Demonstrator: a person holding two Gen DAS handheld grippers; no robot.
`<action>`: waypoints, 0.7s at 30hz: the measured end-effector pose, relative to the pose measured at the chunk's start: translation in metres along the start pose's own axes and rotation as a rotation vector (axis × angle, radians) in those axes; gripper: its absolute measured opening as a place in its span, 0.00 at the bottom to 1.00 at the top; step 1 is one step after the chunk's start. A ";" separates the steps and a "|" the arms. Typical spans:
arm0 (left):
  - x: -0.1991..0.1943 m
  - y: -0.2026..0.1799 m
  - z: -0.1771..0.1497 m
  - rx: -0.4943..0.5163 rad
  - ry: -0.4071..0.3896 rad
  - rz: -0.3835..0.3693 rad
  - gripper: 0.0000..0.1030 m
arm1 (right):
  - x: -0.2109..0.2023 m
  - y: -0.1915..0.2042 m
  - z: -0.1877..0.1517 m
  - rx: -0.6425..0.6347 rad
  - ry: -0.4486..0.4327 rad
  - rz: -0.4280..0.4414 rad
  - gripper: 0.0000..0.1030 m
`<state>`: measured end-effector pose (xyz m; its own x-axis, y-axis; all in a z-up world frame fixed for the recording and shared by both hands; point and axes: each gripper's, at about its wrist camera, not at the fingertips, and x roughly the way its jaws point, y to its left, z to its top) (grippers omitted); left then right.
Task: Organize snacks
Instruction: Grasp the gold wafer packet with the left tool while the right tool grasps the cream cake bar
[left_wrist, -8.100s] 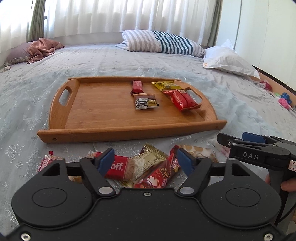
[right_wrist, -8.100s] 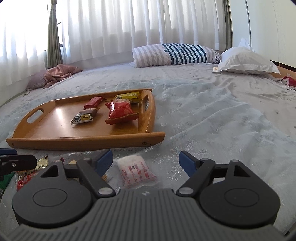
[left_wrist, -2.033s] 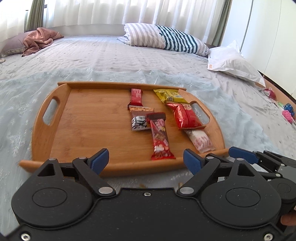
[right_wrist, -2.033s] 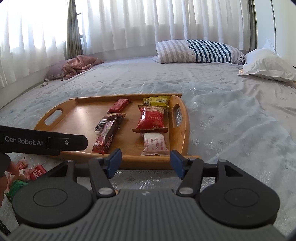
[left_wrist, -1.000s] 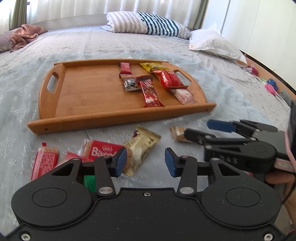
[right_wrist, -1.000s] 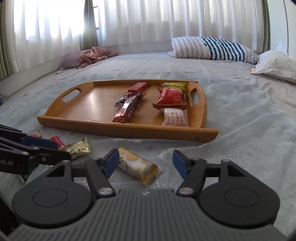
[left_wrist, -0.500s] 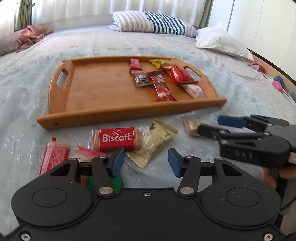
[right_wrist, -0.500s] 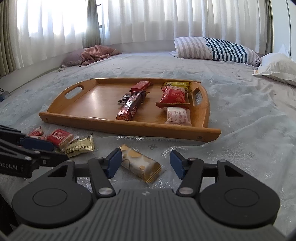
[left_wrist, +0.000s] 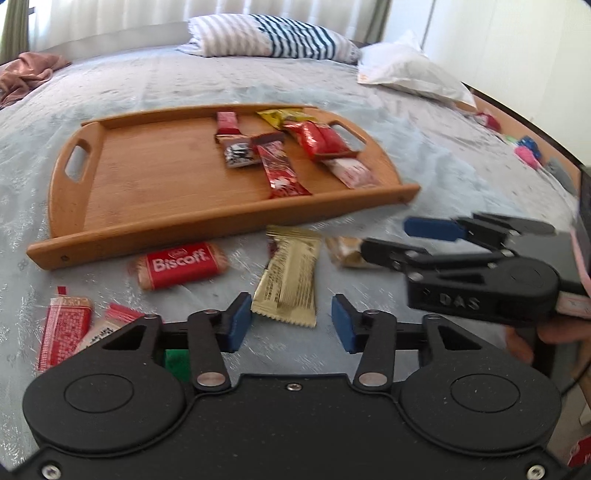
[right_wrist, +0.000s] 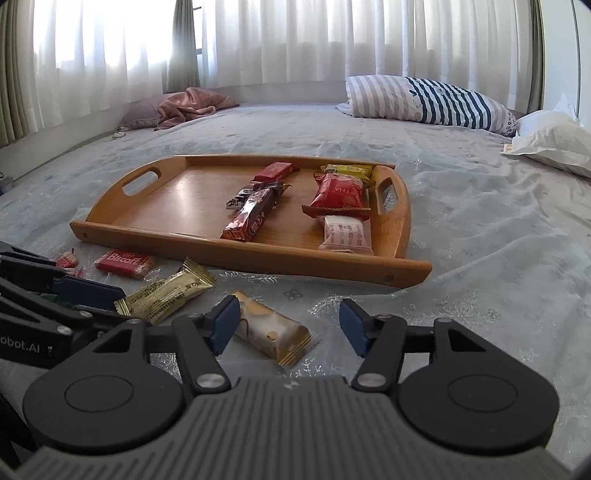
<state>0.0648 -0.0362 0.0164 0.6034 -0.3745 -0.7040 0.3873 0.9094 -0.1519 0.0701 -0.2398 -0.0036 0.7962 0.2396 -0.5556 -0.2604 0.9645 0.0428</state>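
While its jaws close with nothing yet pressed between the blue pads, the left gripper (left_wrist: 291, 324) hangs low over the bed (left_wrist: 443, 155), and the near end of a gold wrapper (left_wrist: 290, 278) lies just ahead of the gap between them. Beside it, the right gripper (right_wrist: 284, 326) stands partly open and holds nothing; a cream and gold snack pack (right_wrist: 271, 332) lies on the bedspread between its pads, nearer the left one, though whether that pad touches it cannot be told. To the left of the gold wrapper rests a red Biscoff biscuit (left_wrist: 181, 264), and further left, near the edge of the left wrist view, lie two small red and white sachets (left_wrist: 64, 336). Something green (left_wrist: 176, 363) shows just behind the left gripper's left finger, too hidden to identify. Beyond the loose snacks sits the wooden tray (right_wrist: 155, 229), with six packets gathered toward its right half: a long dark red bar (right_wrist: 251, 218), a small black and white packet (right_wrist: 238, 199), a red bar (right_wrist: 273, 171), a yellow packet (right_wrist: 347, 170), a red pouch (right_wrist: 338, 194) and a white pack with red print (right_wrist: 345, 232). At the far end of the bed lie a striped pillow (right_wrist: 428, 101), a white pillow (right_wrist: 554, 142) and a pink cloth (right_wrist: 184, 107) before white curtains (right_wrist: 295, 40).
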 end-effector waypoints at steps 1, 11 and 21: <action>-0.002 -0.001 0.000 -0.001 0.000 -0.009 0.40 | 0.001 0.000 0.001 -0.008 0.003 0.008 0.71; 0.000 0.003 0.014 -0.039 -0.042 0.023 0.41 | 0.002 0.005 0.001 -0.072 0.060 0.068 0.61; 0.019 0.000 0.017 -0.033 -0.027 0.041 0.40 | -0.016 0.016 0.000 -0.070 0.118 0.094 0.51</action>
<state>0.0887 -0.0464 0.0147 0.6372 -0.3416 -0.6909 0.3394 0.9292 -0.1464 0.0533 -0.2280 0.0054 0.6981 0.3101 -0.6454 -0.3717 0.9273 0.0435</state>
